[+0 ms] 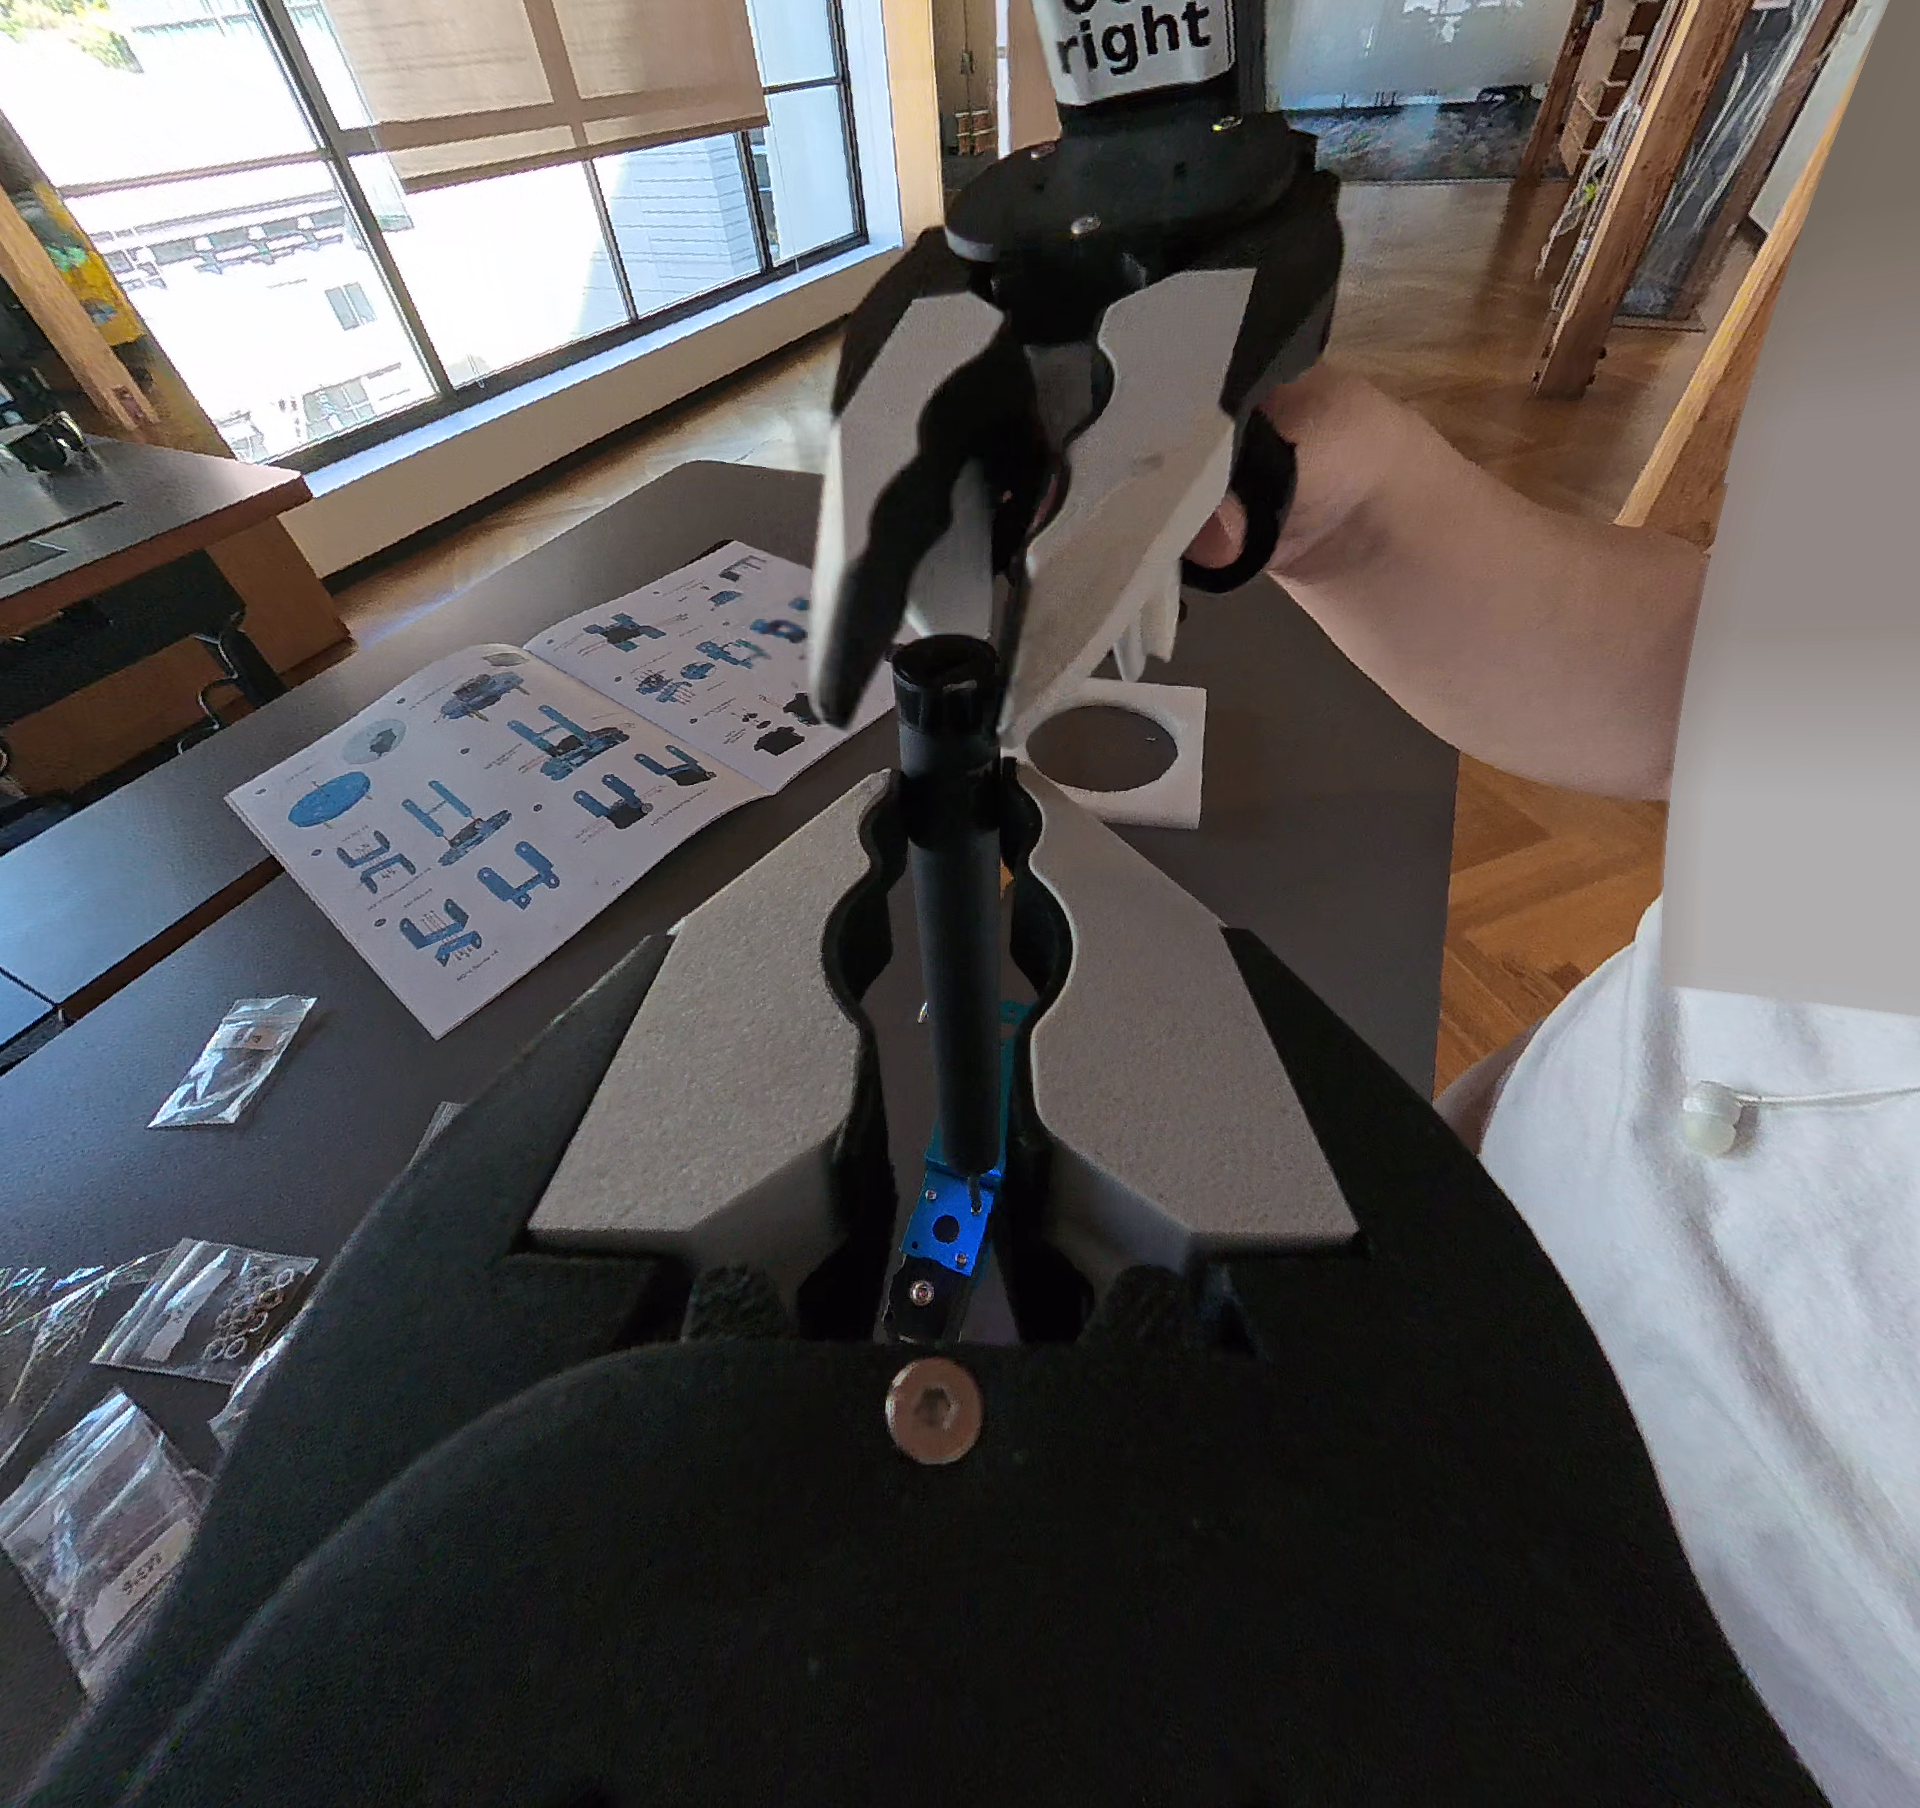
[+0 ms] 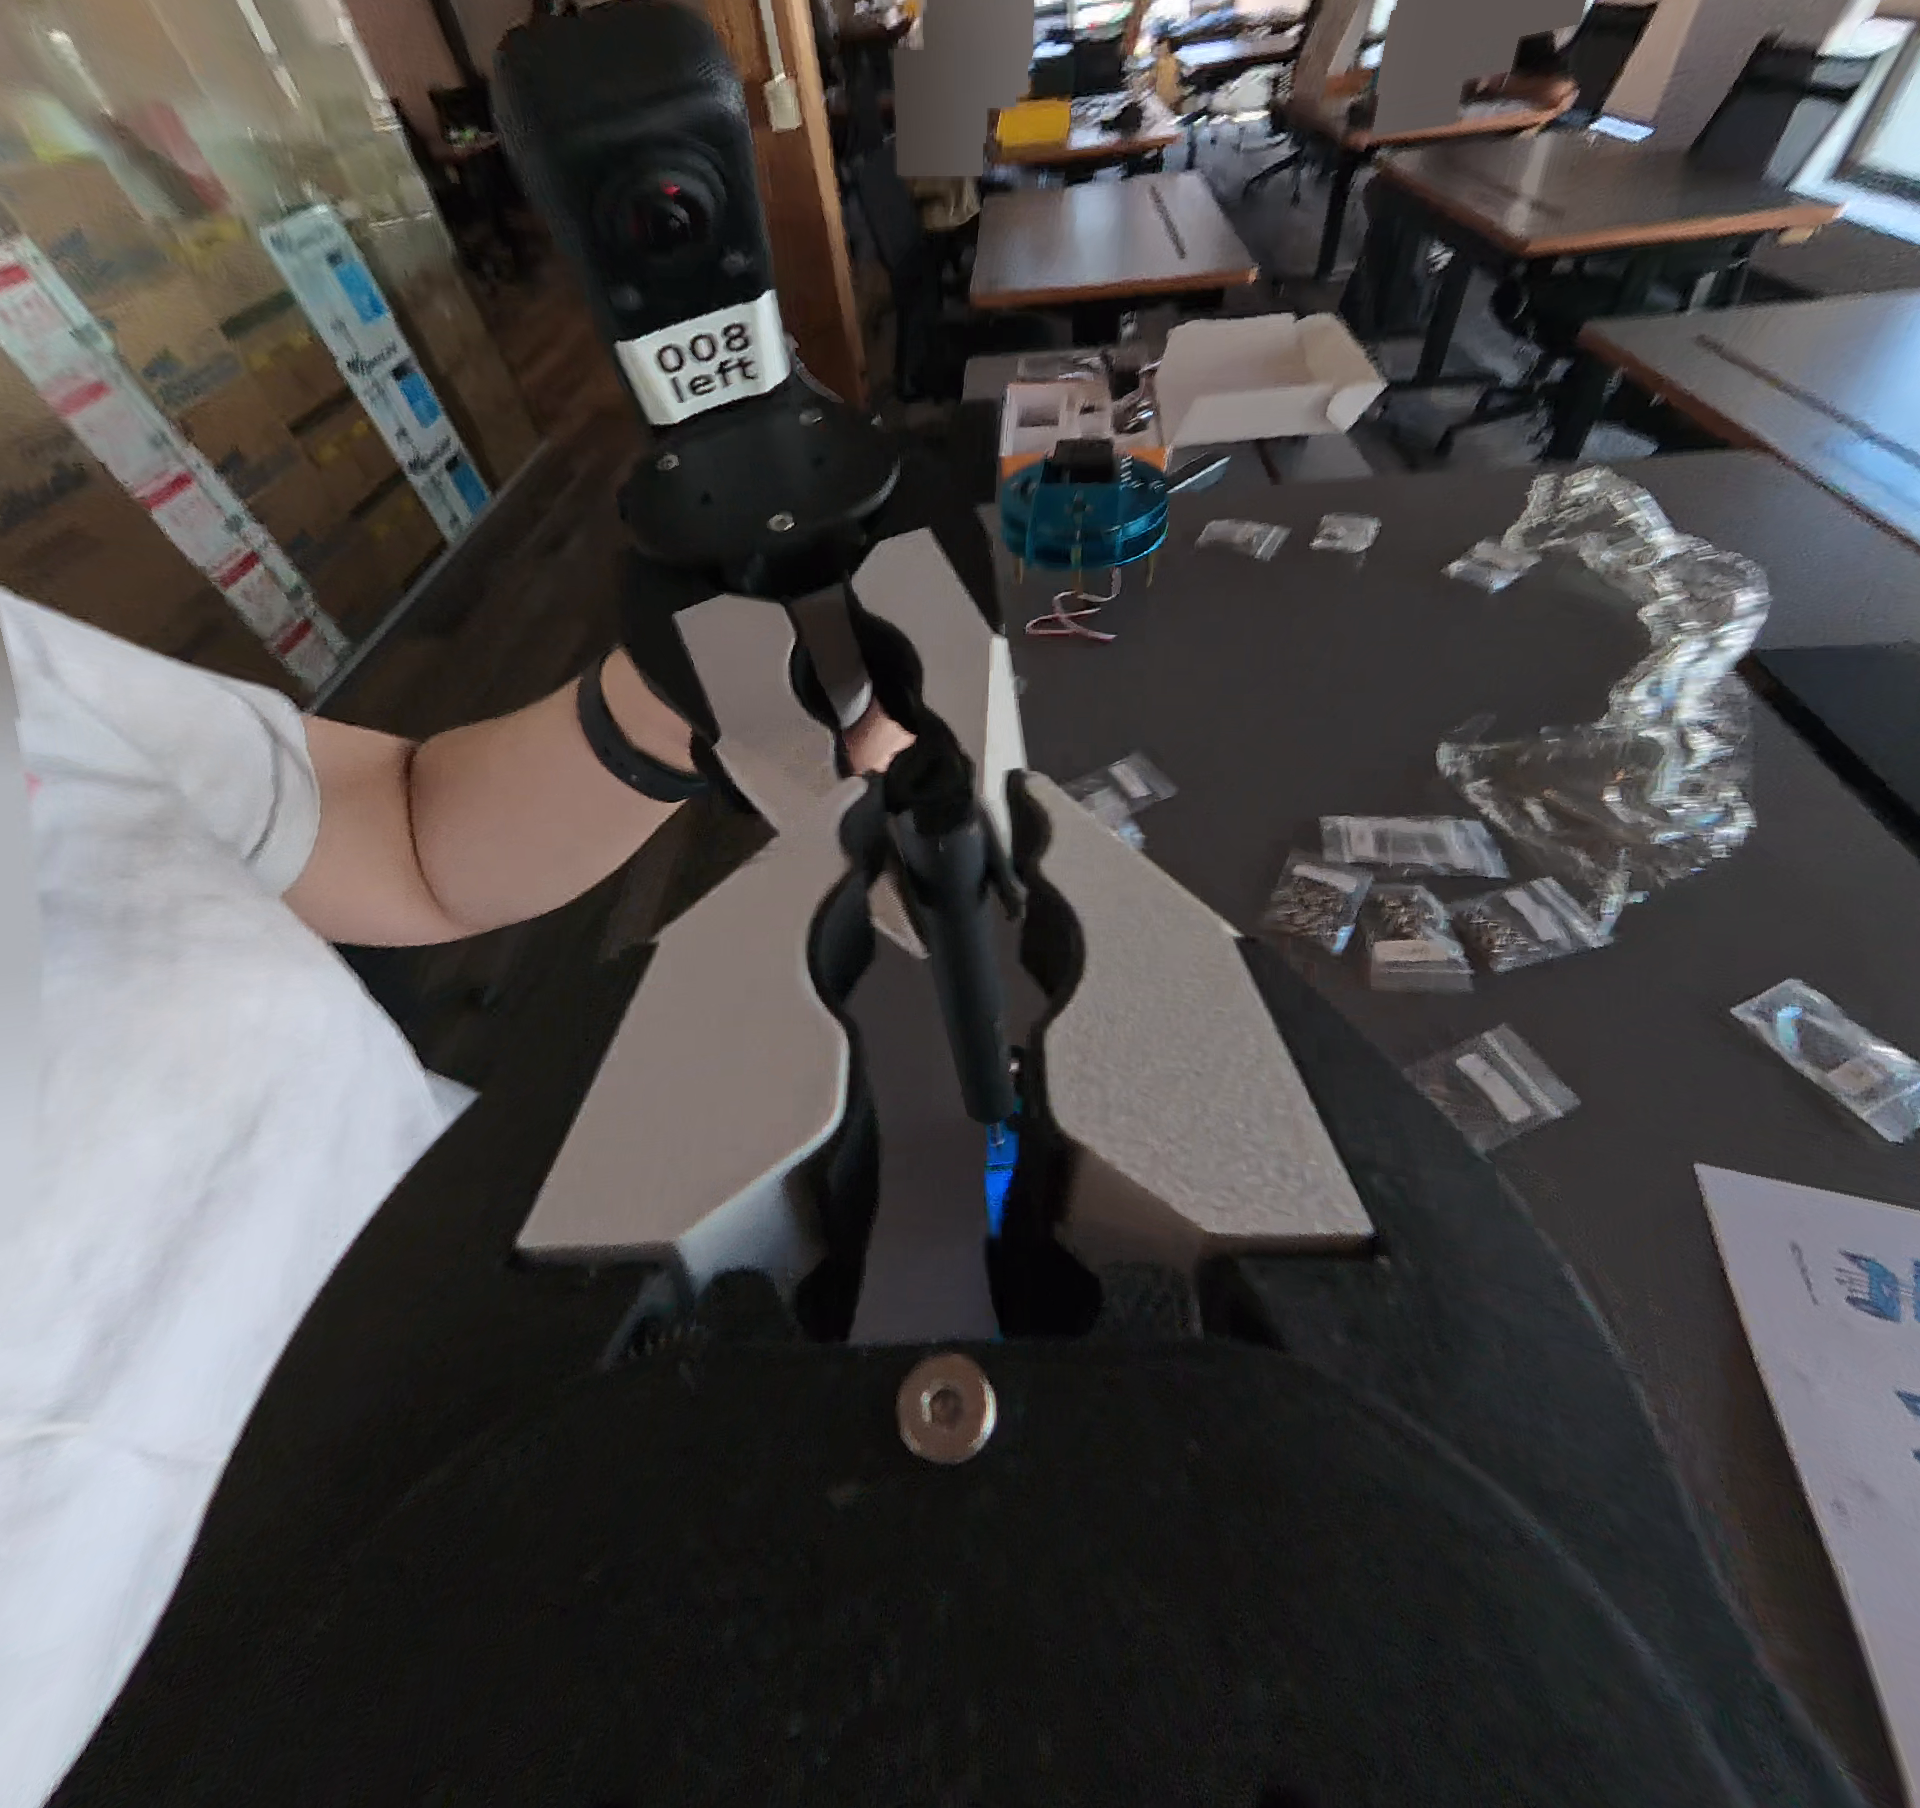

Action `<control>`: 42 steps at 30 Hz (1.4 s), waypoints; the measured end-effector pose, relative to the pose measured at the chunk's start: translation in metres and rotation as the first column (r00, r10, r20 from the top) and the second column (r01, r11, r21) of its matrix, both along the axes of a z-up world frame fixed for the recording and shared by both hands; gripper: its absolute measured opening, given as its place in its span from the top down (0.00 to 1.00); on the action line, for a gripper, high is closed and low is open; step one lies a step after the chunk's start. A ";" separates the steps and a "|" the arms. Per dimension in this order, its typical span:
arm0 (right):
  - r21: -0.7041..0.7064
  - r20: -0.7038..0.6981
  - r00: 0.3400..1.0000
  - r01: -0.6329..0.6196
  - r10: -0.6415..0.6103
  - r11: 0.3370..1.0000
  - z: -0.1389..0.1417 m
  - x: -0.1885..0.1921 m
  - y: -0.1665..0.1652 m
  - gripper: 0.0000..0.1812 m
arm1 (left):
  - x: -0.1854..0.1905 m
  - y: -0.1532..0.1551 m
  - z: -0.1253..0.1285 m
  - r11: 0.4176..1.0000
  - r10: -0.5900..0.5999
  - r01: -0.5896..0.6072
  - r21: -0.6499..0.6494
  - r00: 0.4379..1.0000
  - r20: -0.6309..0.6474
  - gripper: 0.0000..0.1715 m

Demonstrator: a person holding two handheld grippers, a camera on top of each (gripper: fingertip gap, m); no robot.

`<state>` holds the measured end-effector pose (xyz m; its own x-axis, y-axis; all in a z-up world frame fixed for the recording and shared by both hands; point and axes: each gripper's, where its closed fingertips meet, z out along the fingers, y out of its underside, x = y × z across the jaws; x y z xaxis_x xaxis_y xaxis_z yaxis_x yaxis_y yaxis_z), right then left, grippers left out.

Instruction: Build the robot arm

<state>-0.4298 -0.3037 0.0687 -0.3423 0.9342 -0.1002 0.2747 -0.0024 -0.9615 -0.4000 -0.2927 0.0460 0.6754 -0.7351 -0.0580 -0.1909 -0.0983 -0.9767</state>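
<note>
- Left gripper (image 1: 956, 792): grainy grey pads with scalloped black edges, pressed onto a matte black cylindrical driver (image 1: 951, 927).
- Right gripper (image 2: 940, 813): appears to be pinching the same driver; it wears a white printed label.
- Driver tip meets a blue metal bracket (image 1: 951, 1228).
- Open illustrated booklet (image 1: 540, 771) lies on the dark table (image 1: 1299, 719).

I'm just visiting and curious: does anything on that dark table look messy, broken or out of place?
Nothing looks broken or spilled. The untidiest thing is a crumpled clear plastic wrap sprawled across the dark table, with small parts bags scattered loosely beside it.
</note>
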 end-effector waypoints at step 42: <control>0.275 0.720 0.678 -0.474 0.148 0.836 -0.091 0.000 -0.006 0.90 | 0.003 0.003 -0.077 1.000 0.012 -0.014 0.005 0.975 0.220 0.90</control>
<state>-0.4301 -0.3101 -0.0219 -0.6188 0.7837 -0.0532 0.7272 0.5460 -0.4159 -0.3973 -0.2892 -0.0307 0.6816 -0.7264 0.0885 0.0297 -0.0934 -0.9952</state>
